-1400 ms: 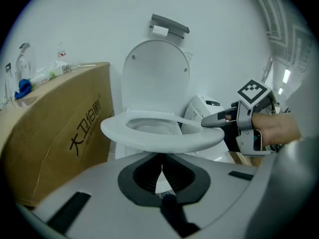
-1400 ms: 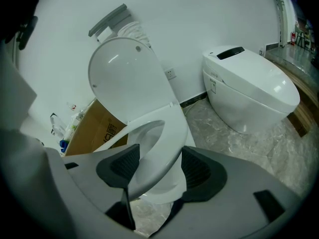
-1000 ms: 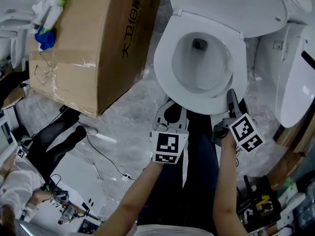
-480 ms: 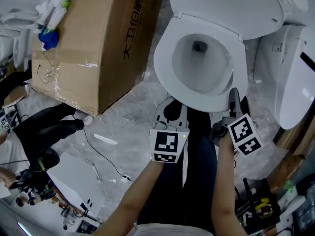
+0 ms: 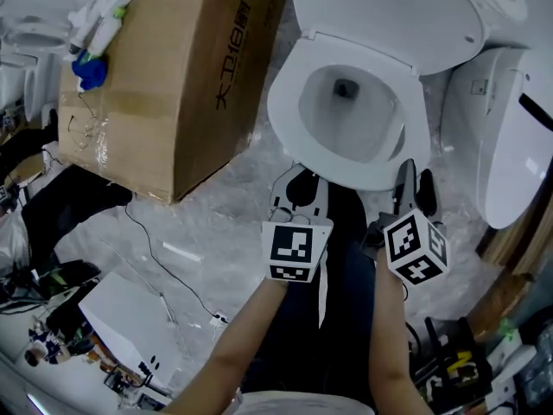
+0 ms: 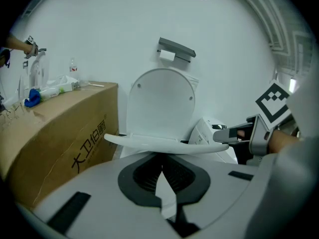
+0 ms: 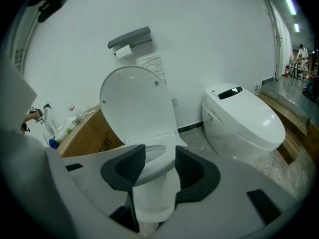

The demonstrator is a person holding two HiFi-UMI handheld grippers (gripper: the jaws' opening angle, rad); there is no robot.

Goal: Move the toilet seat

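Grey marbled floor [image 5: 225, 206] spreads under a white toilet, with loose cables [image 5: 164, 284] trailing over it at the lower left. The toilet seat [image 5: 285, 119] lies down flat on the bowl. Its lid [image 5: 389, 11] stands raised behind it, below a paper holder [image 7: 129, 38] on the white wall.

A big cardboard box [image 5: 164, 76] crowds the toilet's left side, just beside the seat's rim. Bottles and a blue cloth [image 5: 86, 69] sit on top of it. A second toilet [image 5: 518, 145], with its lid closed, stands near on the right, so the seat is hemmed in on both sides.

The left gripper [image 6: 162, 171] hangs in front of the bowl, short of the seat's front rim, with its jaws pressed together on nothing. The right gripper [image 7: 160, 166] sits at the seat's front-right edge. Its jaws are spread and have just been closing in, and the seat's front rim shows in the gap between the pads. Whether either pad touches the rim cannot be told. The person's dark trousers [image 5: 346, 301] fill the space right before the bowl.
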